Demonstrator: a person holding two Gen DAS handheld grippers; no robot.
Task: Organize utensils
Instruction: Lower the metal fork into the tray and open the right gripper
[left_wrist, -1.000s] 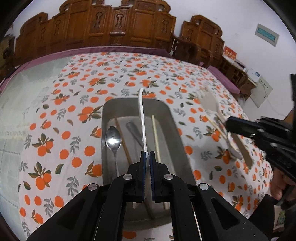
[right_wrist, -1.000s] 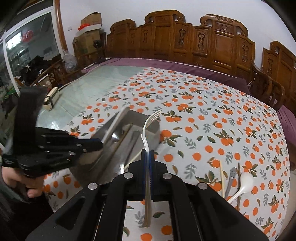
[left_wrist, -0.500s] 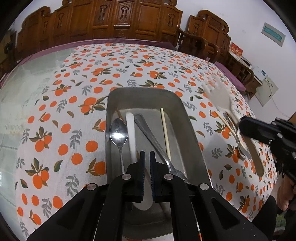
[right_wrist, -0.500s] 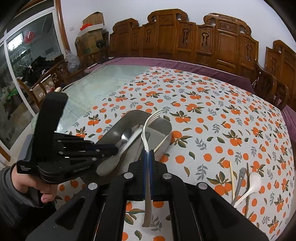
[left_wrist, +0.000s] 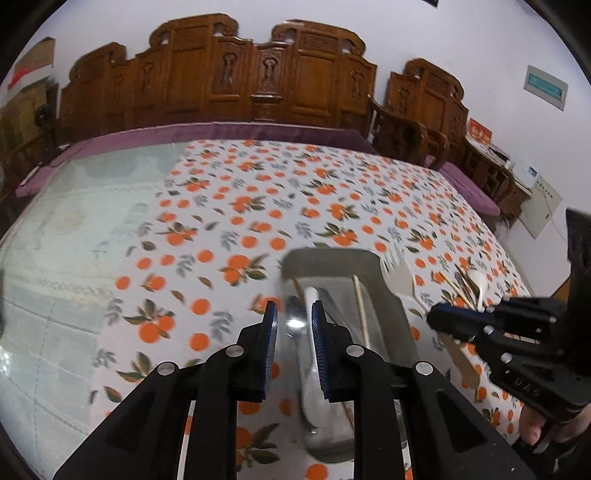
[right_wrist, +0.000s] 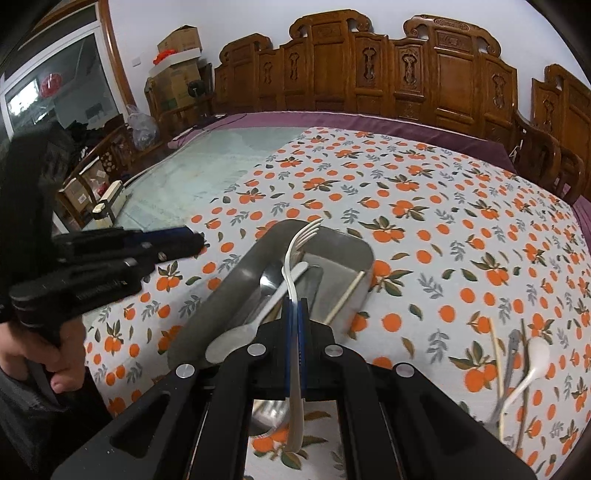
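A tray (right_wrist: 236, 273) sat on the tablecloth (right_wrist: 424, 221), near the table's front edge. In it lay a spoon (right_wrist: 255, 325), a metal utensil (right_wrist: 267, 282) and a chopstick (right_wrist: 345, 295), lengthwise. Right of the tray, well apart, more chopsticks (right_wrist: 495, 354), a spoon (right_wrist: 532, 363) and a metal piece (right_wrist: 513, 347) lay together on the cloth. Chairs (right_wrist: 369, 70) stood behind the table.

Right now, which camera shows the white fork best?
The right wrist view: the white fork is sharp, clamped in the right hand-held gripper, tines over the metal tray. The left wrist view shows it small and blurred.
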